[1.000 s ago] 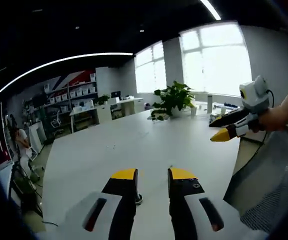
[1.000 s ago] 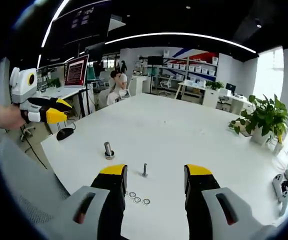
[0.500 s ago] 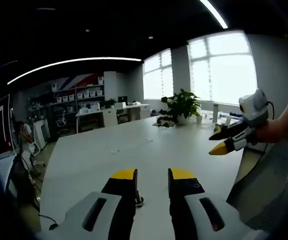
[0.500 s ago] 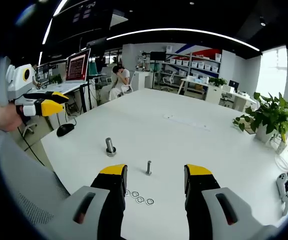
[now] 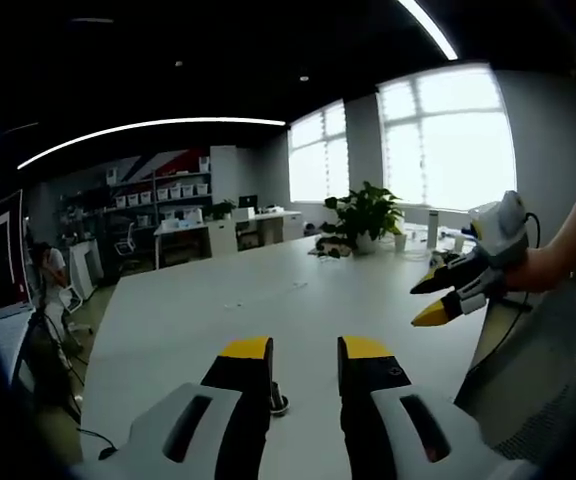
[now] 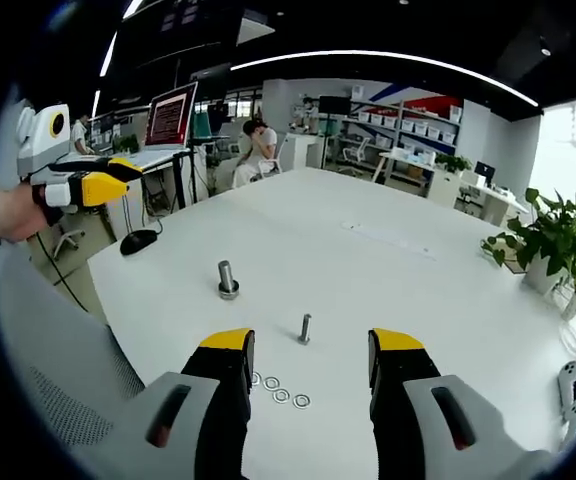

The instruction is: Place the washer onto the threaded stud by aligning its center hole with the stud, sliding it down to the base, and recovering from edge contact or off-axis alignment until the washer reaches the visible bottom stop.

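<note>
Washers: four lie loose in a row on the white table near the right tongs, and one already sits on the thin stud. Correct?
Not quite. The thin stud is bare in the right gripper view. The four washers do lie loose on the white table by the right tongs.

Left gripper [image 5: 304, 350] over white table [image 5: 268, 300], jaws parted, nothing between them. Small dark object [image 5: 279, 403] on table just beside left jaw (identity unclear). Right gripper [image 5: 446, 295] above table's right edge, jaws apart. Plant [image 5: 365, 213] at table's far end.
</note>
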